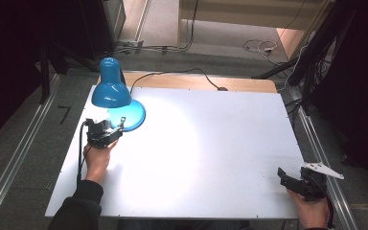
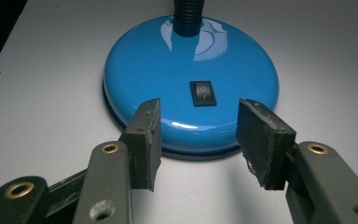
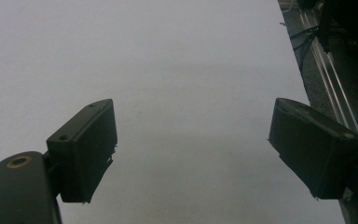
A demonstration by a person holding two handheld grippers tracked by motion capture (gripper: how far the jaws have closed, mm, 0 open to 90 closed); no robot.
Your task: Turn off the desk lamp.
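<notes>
Surface: white table top, matte, lit by a bright pool of light across its left and middle; a strip of bare wood shows along its far edge. Metal rails run along the grey floor on both sides. Room: dark to left and right; cables lie on the floor beyond the table, near pale wooden furniture.

Item: blue desk lamp, far-left corner of the table, shade tilted down and switched on, round base resting flat on the white top. A black cord runs from it along the far edge.

Left gripper: held by a hand just in front of the lamp base, jaws parted, nothing between them.

Right gripper: near-right corner of the table, well apart from the lamp, jaws spread wide over bare table, holding nothing.

Left gripper view adds: black rocker switch on the glossy lamp base, black flexible neck rising from the base top; the pads stand either side of the base's near rim, apparently just short of it.

Right gripper view adds: the table's right edge and a floor rail beside it
</notes>
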